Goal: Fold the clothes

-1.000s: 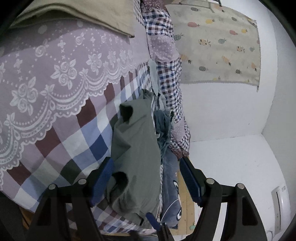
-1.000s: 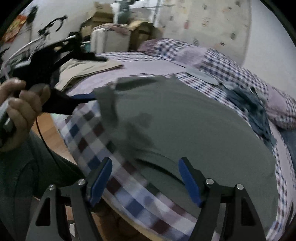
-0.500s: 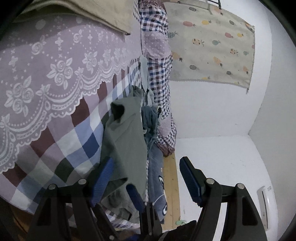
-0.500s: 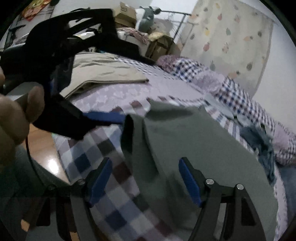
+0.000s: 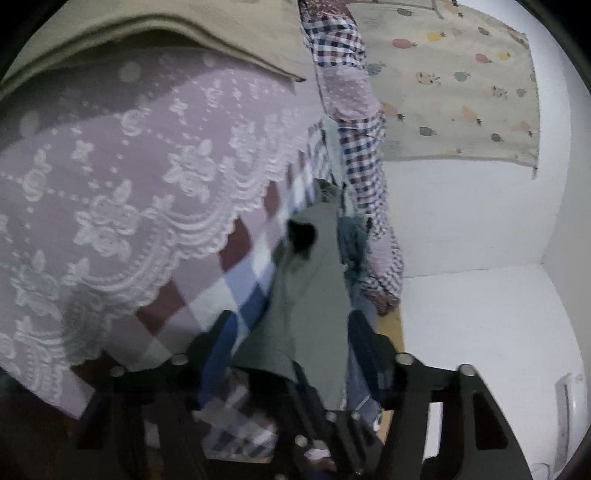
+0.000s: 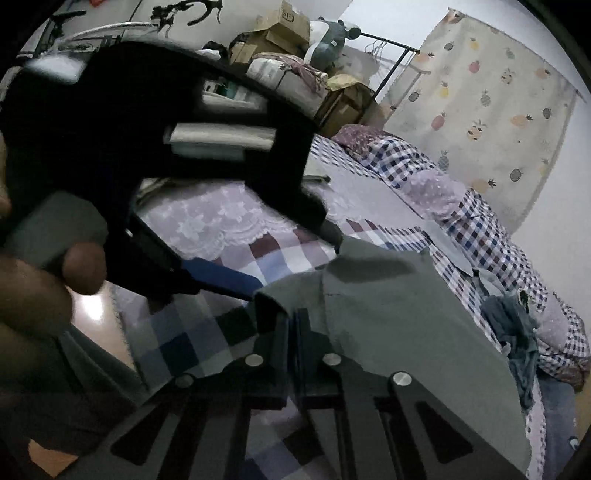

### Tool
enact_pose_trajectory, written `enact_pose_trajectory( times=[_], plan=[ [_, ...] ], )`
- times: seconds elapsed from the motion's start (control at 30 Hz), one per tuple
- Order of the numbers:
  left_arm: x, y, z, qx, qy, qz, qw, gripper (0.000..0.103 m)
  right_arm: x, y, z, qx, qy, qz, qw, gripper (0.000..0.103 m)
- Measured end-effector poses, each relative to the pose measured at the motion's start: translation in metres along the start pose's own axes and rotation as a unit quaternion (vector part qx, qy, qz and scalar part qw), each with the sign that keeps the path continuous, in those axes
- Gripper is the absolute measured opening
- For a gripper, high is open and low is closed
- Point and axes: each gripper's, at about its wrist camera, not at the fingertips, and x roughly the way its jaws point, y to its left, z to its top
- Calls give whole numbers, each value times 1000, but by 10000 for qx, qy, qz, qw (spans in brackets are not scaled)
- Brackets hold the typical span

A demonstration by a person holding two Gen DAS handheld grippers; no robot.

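Green garment (image 6: 399,317) on checked bed cover (image 5: 236,295), near edge lifted. Right claw (image 6: 297,332), wide half a second ago, now clamped on that edge; left claw (image 5: 288,354) wide, straddling cloth. Grip secured: fold-over looks ready to start. Denim heap (image 6: 517,325) alongside.

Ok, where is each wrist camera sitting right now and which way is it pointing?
Left wrist: on the left gripper, looking along the bed to the curtain; its open fingers straddle the shirt.
Right wrist: on the right gripper, shut on the shirt, facing across the bed toward boxes; the hand holding the left gripper shows.
Shared: shirt, bed, curtain.
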Motion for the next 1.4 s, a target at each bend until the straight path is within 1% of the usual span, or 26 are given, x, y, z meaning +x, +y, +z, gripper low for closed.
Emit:
enact_pose_trajectory(
  times=[0.07,0.13,0.2,0.23,0.27,0.3,0.33,0.37,0.4,0.43,0.47,0.5,0.53,0.57,0.63,0.67,0.83,1.03,1.2,1.33,1.4],
  plan=[
    [3,2,-2,20,74,124,9999,48,-3,-1,0,28,-13,36,10000,1],
    [8,4,-6,49,235,230,9994,46,-6,-1,0,47,-28,67,10000,1],
    [10,5,-8,89,310,313,9990,34,-8,-1,1,46,-52,106,9999,1],
    [10,6,-9,108,331,382,9987,32,-9,0,2,39,-61,123,9999,1],
    [11,7,-9,99,344,428,9984,26,-11,2,1,24,-67,138,9999,1],
    [11,9,-10,72,349,448,9984,20,-12,3,1,9,-72,155,9999,1],
    [11,10,-10,45,353,462,9983,17,-14,4,0,-6,-77,172,9998,1],
    [11,11,-10,27,360,465,9983,10,-16,6,-1,-23,-88,170,9998,2],
    [11,12,-11,16,371,460,9983,5,-18,6,-4,-46,-106,125,9999,3],
    [10,13,-12,18,367,441,9984,5,-20,8,-6,-69,-120,60,9999,9],
    [9,13,-13,23,349,394,9986,4,-22,9,-9,-79,-127,-20,9999,22],
    [7,12,-13,24,328,335,9989,4,-22,9,-12,-81,-127,-124,9998,32],
    [6,12,-14,16,310,267,9992,4,-23,9,-15,-82,-128,-229,9996,49],
    [5,12,-14,3,295,196,9994,4,-23,8,-17,-83,-121,-330,9993,60],
    [3,9,-14,1,274,49,9996,4,-19,9,-18,-147,-96,-513,9985,68],
    [3,6,-15,25,275,-34,9996,4,-16,9,-19,-193,-85,-603,9980,70],
    [-1,-5,-15,147,279,-445,9985,3,-2,10,-13,-465,-57,-1041,9935,71],
    [-5,-19,-15,293,296,-981,9943,2,16,-5,-1,-364,-28,-1390,9896,71],
    [-6,-27,-14,344,336,-1253,9910,2,25,-20,10,-212,-72,-1571,9873,71],
    [-4,-30,-14,382,378,-1336,9896,2,35,-29,17,-85,17,-1530,9882,69],
    [-4,-31,-13,398,393,-1365,9891,2,39,-30,18,-78,93,-1463,9892,54]
  ],
)
